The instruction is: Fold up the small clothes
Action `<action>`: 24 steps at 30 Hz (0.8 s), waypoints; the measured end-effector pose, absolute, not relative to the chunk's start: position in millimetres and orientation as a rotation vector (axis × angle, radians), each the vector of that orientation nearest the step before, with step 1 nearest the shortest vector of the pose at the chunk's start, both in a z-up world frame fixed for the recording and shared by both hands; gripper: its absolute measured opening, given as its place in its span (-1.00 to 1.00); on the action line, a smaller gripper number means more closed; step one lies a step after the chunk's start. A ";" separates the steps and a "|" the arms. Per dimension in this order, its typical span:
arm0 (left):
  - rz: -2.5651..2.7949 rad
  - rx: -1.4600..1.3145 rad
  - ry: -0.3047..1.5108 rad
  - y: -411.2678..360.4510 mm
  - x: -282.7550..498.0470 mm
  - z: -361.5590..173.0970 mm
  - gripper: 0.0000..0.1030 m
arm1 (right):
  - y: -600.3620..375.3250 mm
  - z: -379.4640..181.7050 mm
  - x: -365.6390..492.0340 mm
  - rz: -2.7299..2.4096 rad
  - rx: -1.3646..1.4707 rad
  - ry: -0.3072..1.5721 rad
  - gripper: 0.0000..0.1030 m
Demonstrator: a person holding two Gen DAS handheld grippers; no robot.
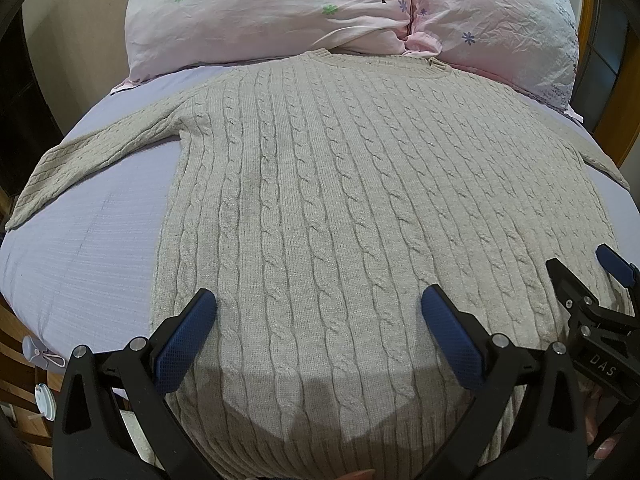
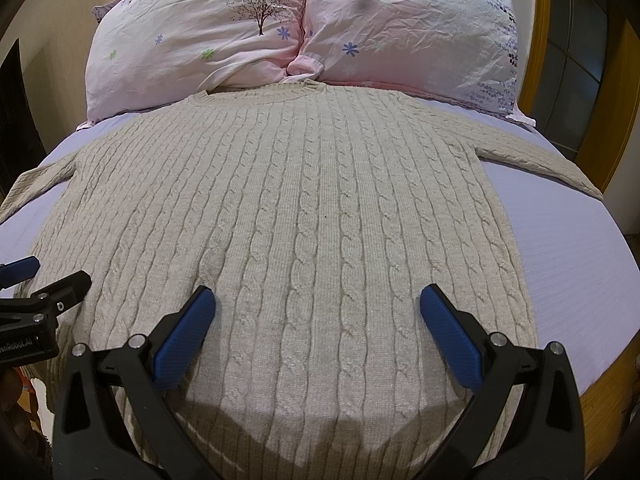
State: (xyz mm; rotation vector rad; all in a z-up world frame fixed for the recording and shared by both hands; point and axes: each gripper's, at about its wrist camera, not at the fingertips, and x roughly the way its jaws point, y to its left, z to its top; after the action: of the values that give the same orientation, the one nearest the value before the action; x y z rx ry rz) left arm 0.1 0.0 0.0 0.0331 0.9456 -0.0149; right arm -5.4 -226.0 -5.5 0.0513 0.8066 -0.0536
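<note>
- The sweater (image 1: 320,184) lies flat and unfolded on the bed (image 1: 88,232), collar touching the pillows (image 1: 260,12), sleeves spread to both sides.
- The left gripper (image 1: 318,312) hangs over the hem's left half, jaws released.
- The right gripper (image 2: 318,312) hangs just beside it, jaws released too.

The right tool (image 1: 576,280) is showing "DAS" in white on its black body, while the left tool (image 2: 44,276) is showing a cropped "enRobot.AI".
</note>
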 end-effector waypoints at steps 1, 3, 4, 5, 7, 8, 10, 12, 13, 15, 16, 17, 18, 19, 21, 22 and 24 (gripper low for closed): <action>-0.015 0.033 0.946 0.1 0.2 0.0 0.97 | -226.1 -5.6 -5.1 -0.054 0.051 0.808 0.97; -0.015 0.033 0.946 0.0 -0.1 -0.1 0.97 | -226.6 -5.3 -5.6 -0.053 0.051 0.810 0.97; -0.015 0.033 0.946 0.0 -0.1 0.0 0.97 | -227.5 -4.7 -5.4 -0.053 0.051 0.811 0.97; -0.015 0.033 0.946 0.0 0.0 0.0 0.97 | -225.0 -5.3 -5.9 -0.053 0.051 0.812 0.97; -0.015 0.033 0.947 0.0 0.1 0.0 0.97 | -226.2 -5.3 -3.4 -0.053 0.051 0.815 0.97; -0.015 0.033 0.948 0.2 0.1 -0.5 0.97 | -226.0 -5.6 -2.7 -0.053 0.051 0.817 0.97; -0.015 0.033 0.950 0.7 -0.3 -2.7 0.97 | -227.4 -4.7 -1.3 -0.052 0.050 0.819 0.97; -0.015 0.032 0.953 3.8 -0.4 -0.8 0.97 | -226.0 -6.3 -2.8 -0.053 0.050 0.819 0.97; -0.015 0.032 0.954 3.9 0.8 -0.3 0.97 | -225.9 -6.4 -2.1 -0.052 0.050 0.822 0.97; -0.014 0.032 0.957 1.6 1.3 0.0 0.97 | -225.5 -7.0 -0.5 -0.050 0.048 0.830 0.97; -0.014 0.031 0.959 1.5 1.8 0.1 0.97 | -225.9 -7.0 1.6 -0.047 0.047 0.837 0.97; -0.014 0.031 0.961 1.4 2.2 0.1 0.97 | -225.4 -7.5 1.2 -0.047 0.047 0.837 0.97; -0.013 0.031 0.963 1.2 2.5 0.0 0.97 | -224.7 -7.5 0.2 -0.047 0.046 0.837 0.97; -0.013 0.030 0.966 1.4 2.8 0.1 0.97 | -224.6 -7.8 1.4 -0.046 0.045 0.839 0.97; -0.012 0.030 0.972 0.7 3.7 -0.2 0.97 | -224.5 -7.1 0.1 -0.046 0.045 0.841 0.97; -0.012 0.030 0.977 0.7 4.3 -0.1 0.97 | -224.7 -7.0 -0.1 -0.046 0.045 0.842 0.97; -0.013 0.032 0.984 0.6 5.5 -0.3 0.97 | -224.6 -7.1 1.6 -0.038 0.042 0.845 0.97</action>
State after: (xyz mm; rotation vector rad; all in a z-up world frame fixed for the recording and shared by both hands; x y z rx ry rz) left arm 5.5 0.6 -0.3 0.0316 0.9839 -0.0128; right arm 1.6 -224.6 -7.1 0.0418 0.8448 -0.0382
